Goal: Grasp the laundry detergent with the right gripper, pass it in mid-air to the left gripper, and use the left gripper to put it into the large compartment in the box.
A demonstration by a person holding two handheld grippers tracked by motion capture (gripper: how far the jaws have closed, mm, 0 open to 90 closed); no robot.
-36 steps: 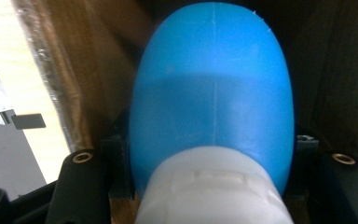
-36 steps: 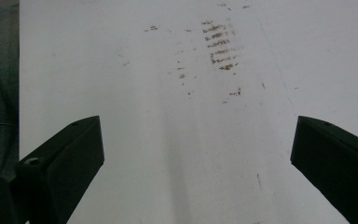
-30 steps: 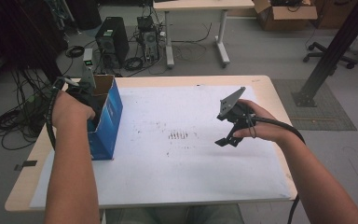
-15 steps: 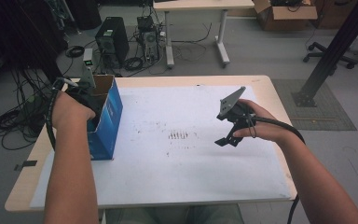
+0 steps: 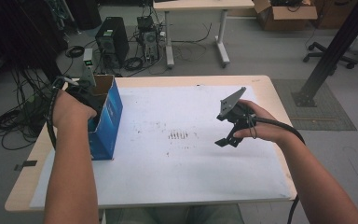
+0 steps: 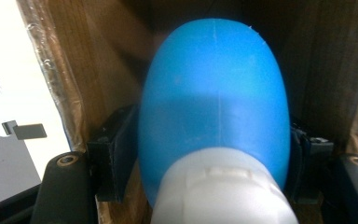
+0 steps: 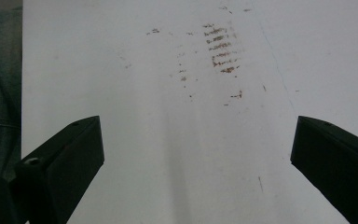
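Note:
A blue cardboard box [image 5: 107, 122] stands open-topped at the table's left side. My left gripper [image 5: 85, 95] reaches down into it under the hand. In the left gripper view, my left gripper [image 6: 212, 140] is shut on a blue rounded bottle [image 6: 214, 93] with a white cap [image 6: 221, 193], between the box's brown inner walls [image 6: 98, 70]. My right gripper [image 5: 229, 125] hovers over the right half of the table, its jaws wide apart and nothing between them [image 7: 198, 135].
A white sheet [image 5: 177, 172] covers the wooden table [image 5: 261, 80], with brown smudges [image 5: 179, 135] at its middle. On the floor behind are computer towers [image 5: 112, 42], cables, another table [image 5: 196, 7] and a black post [image 5: 331, 56] at right.

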